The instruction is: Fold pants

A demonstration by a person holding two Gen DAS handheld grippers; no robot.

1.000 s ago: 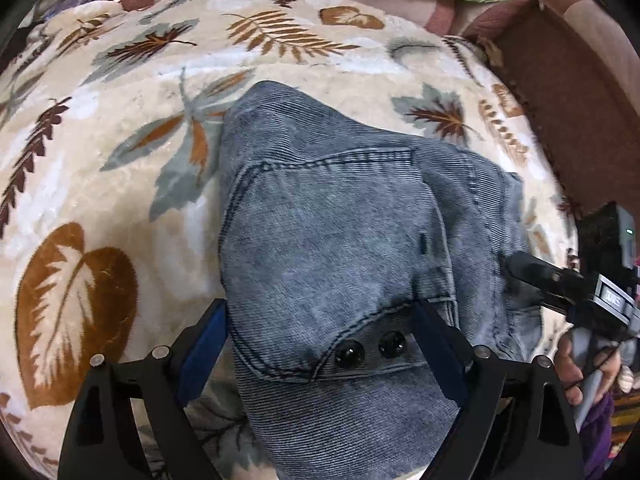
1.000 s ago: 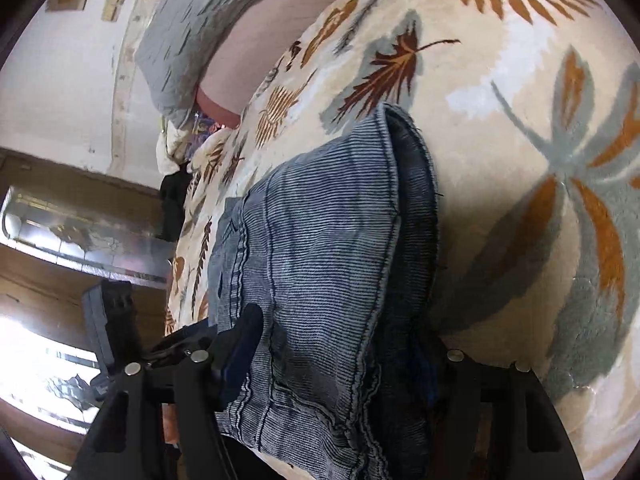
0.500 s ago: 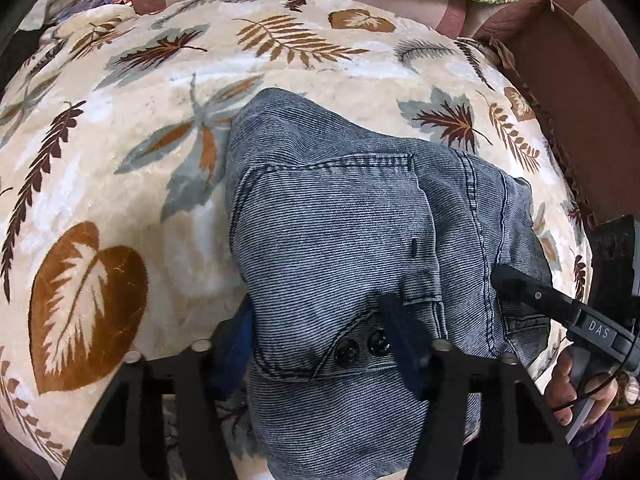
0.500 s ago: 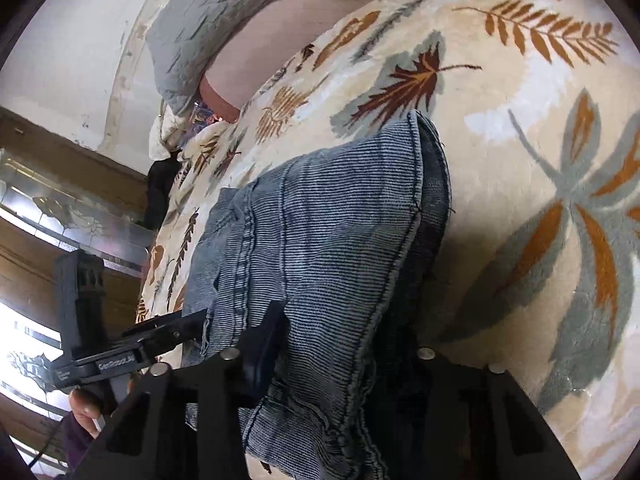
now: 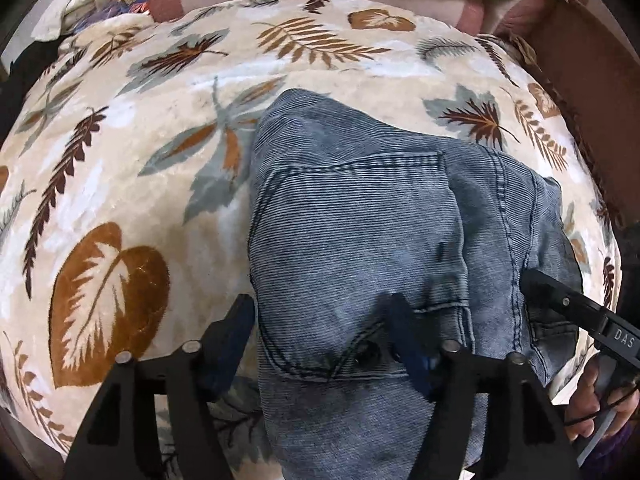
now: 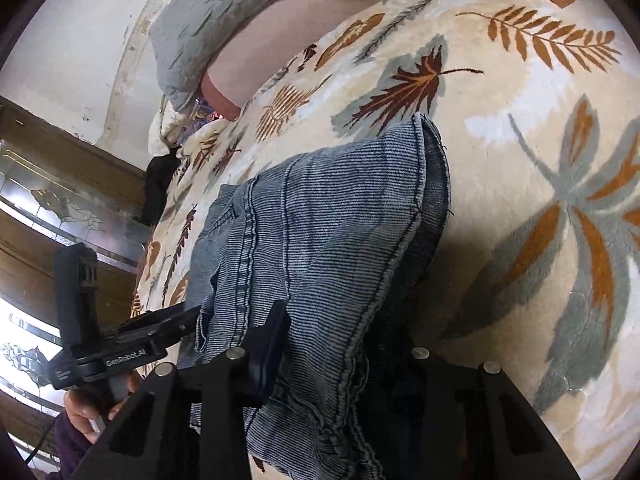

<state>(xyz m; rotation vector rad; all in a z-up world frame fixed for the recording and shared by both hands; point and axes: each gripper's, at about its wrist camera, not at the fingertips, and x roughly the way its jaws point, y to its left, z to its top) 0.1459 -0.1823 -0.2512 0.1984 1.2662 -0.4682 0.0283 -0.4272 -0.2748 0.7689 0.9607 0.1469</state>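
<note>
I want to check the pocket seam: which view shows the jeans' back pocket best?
The left wrist view: the back pocket on the jeans faces the camera, stitched outline visible almost all round. The right wrist view shows the folded jeans edge-on, with no pocket outline to make out.

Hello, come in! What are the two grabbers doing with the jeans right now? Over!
Left gripper opening, fingers straddling the pants at the waistband. Right gripper clamped on a fold of denim. Pants bunched on the leaf blanket. Nothing in the way.
</note>
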